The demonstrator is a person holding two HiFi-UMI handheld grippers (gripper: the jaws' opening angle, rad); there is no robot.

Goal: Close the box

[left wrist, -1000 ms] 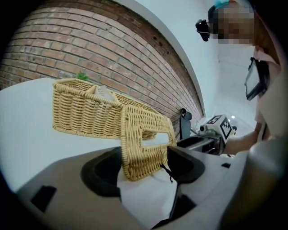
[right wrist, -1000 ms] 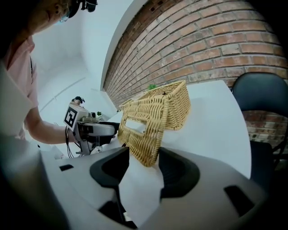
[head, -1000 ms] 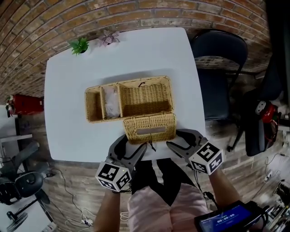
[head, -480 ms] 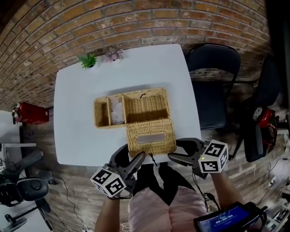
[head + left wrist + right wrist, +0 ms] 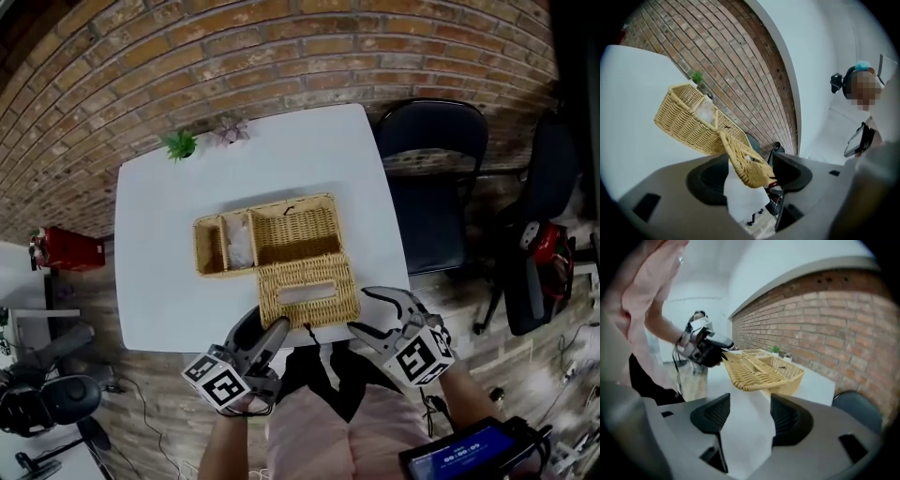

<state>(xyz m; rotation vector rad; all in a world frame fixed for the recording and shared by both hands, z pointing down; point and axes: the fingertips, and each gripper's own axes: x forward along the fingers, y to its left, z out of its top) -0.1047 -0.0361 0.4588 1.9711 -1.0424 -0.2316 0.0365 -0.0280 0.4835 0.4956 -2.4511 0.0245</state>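
A wicker box (image 5: 281, 232) stands on the white table (image 5: 159, 281), its lid (image 5: 307, 292) folded out flat toward me. My left gripper (image 5: 265, 324) is at the lid's near left corner. In the left gripper view, that lid corner (image 5: 749, 165) lies between the jaws of the left gripper (image 5: 749, 172), which are closing but still have gaps to it. My right gripper (image 5: 369, 311) hovers just off the lid's near right corner. Its jaws are opening, and in its own view the right gripper (image 5: 746, 416) holds nothing, with the lid (image 5: 745, 370) ahead of it.
The box's middle compartment holds something pale (image 5: 241, 240). Two small plants (image 5: 181, 143) stand at the table's far edge. A black chair (image 5: 429, 178) is beside the table on the right. A red object (image 5: 66, 248) sits on the floor at the left.
The left gripper has moved up to the lid's near left corner. The right gripper's jaws have spread wider. The head view has shifted a little.
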